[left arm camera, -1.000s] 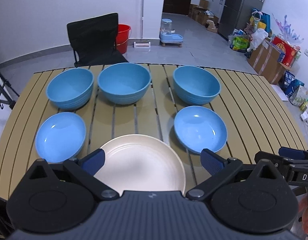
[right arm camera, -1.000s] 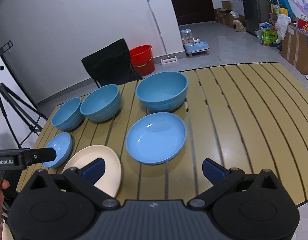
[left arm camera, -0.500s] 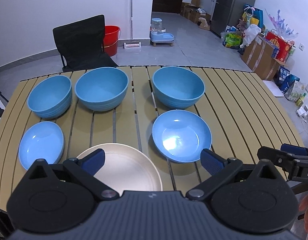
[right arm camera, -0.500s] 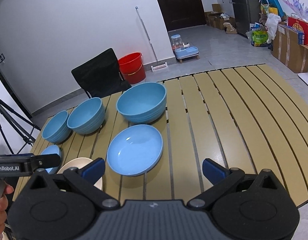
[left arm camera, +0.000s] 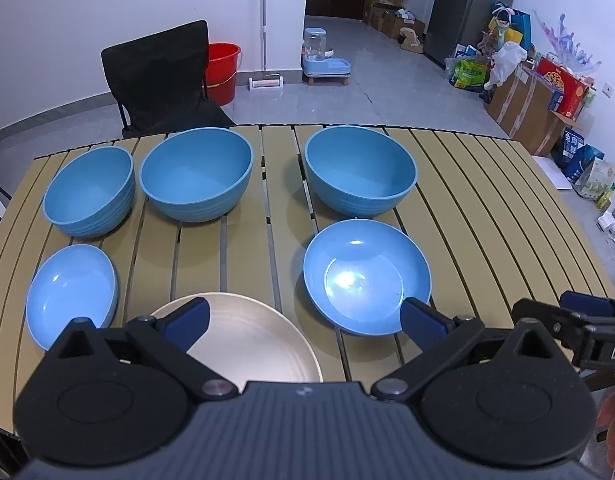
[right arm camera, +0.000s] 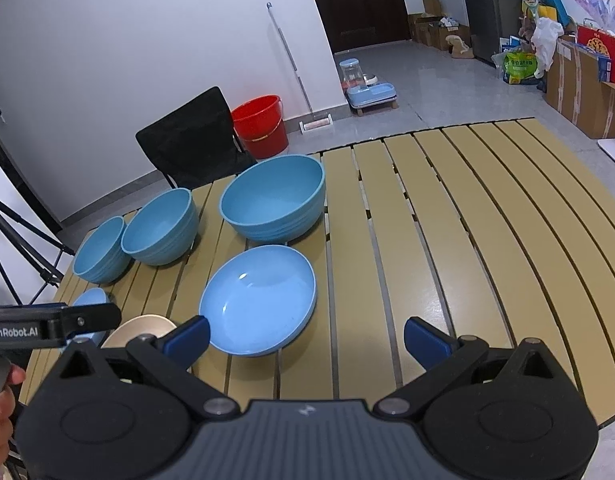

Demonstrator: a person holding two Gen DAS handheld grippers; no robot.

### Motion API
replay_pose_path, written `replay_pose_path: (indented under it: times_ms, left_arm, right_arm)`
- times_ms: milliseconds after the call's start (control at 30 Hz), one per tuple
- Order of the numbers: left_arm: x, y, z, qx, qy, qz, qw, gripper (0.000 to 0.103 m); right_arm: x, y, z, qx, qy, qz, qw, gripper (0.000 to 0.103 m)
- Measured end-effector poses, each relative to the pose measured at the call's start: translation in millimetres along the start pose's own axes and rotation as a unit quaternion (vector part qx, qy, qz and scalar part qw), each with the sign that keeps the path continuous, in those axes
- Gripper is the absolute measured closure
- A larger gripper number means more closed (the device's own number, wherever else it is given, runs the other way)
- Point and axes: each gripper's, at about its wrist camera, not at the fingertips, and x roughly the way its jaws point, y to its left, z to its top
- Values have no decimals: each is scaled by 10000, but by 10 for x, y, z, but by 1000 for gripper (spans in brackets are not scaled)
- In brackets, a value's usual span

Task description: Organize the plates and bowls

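Observation:
Three blue bowls stand in a back row on the slatted table [left arm camera: 487, 216]: a small one [left arm camera: 89, 192], a middle one [left arm camera: 197, 172] and a right one [left arm camera: 361, 170]. In front lie a small blue plate [left arm camera: 69, 292], a cream plate [left arm camera: 247, 340] and a large blue plate [left arm camera: 365, 276]. My left gripper [left arm camera: 303, 318] is open and empty above the near edge, between the cream and large blue plates. My right gripper [right arm camera: 305, 336] is open and empty, just right of the large blue plate [right arm camera: 259, 300].
A black folding chair [left arm camera: 159, 80] and a red bucket [left arm camera: 223, 72] stand behind the table. A tripod [right arm camera: 15, 240] is at the left. Boxes and bags [left arm camera: 539, 92] line the right wall. The table's right half [right arm camera: 487, 240] is bare slats.
Both grippers have drifted to the right along the near edge; the dishes have shifted left in both views. The jaws stay open and no dish has moved.

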Motion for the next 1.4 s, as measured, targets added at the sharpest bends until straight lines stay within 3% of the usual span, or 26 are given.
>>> replay_pose_path:
  times_ms: [1000,1267,1333,1400]
  left_arm:
    - [1150,41,311,-206,624,38,9978,0]
    - [1314,73,331,-279,710,138,9970,1]
    - [1345,78,337,-284,727,145,9968,6]
    - [1365,67,340,-277,764,122,9966,17]
  right_arm:
    - [1046,-197,237,101,569,-42,9983,0]
    - [1224,-181,253,73,700,-35,9975,12]
    - [1256,-171,259,56,720,-11,9974,19]
    - [1298,-163,268,54,750,5,9972,24]
